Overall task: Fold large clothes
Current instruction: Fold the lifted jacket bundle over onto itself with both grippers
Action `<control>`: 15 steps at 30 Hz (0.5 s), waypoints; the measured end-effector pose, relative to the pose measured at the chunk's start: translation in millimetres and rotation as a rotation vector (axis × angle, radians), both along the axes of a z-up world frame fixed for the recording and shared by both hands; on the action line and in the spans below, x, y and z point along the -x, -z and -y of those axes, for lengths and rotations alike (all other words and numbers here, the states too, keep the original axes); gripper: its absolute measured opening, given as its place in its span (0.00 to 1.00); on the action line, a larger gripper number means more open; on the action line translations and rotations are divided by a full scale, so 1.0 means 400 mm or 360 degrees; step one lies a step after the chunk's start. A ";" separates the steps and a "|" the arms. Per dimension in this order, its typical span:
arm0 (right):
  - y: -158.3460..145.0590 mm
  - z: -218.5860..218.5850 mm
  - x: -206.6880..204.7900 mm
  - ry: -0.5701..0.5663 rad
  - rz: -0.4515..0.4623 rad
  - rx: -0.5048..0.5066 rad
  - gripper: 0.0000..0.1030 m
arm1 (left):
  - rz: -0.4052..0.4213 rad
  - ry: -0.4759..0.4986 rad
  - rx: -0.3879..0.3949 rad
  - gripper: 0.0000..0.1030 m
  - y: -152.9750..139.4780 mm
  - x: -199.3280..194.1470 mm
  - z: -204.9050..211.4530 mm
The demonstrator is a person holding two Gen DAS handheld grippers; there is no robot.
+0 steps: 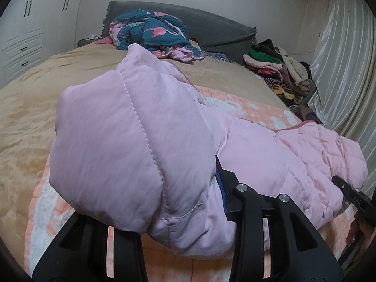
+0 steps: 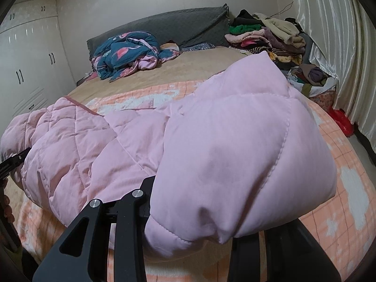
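Covering both hand-held gripper fingertips, the pink quilted jacket (image 1: 131,141) hides each grip.

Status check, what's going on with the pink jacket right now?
Left gripper and right gripper both clamped on pink puffer jacket, bunched above the peach blanket. Nothing in the way.

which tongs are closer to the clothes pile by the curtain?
Right. The right tongs grip the pink jacket on the curtain side, where the clothes pile sits; the left tongs grip it on the wardrobe side.

One pink jacket (image 1: 131,141), two hand-held grippers (image 1: 188,188), one bed (image 1: 35,108)
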State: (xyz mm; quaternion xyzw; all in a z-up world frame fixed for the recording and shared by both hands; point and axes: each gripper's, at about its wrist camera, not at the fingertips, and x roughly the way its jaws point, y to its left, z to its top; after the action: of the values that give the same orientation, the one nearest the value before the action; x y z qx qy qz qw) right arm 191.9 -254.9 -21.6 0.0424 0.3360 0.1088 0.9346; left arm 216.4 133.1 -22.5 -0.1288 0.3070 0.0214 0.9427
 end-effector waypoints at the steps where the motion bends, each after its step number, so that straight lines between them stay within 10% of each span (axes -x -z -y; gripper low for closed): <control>1: 0.002 0.000 0.009 0.0000 0.0000 -0.0002 0.31 | -0.0007 -0.0001 -0.0001 0.28 0.002 0.005 0.000; 15: 0.018 0.043 0.084 0.0021 -0.0057 -0.0075 0.32 | -0.0063 0.0012 -0.0060 0.29 0.027 0.058 0.001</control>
State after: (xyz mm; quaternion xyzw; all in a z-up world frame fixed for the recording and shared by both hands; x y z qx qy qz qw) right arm 158.2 -272.0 -28.8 0.0687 0.3497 0.1097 0.9279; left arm 193.1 132.7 -33.5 -0.1094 0.3257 0.0262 0.9388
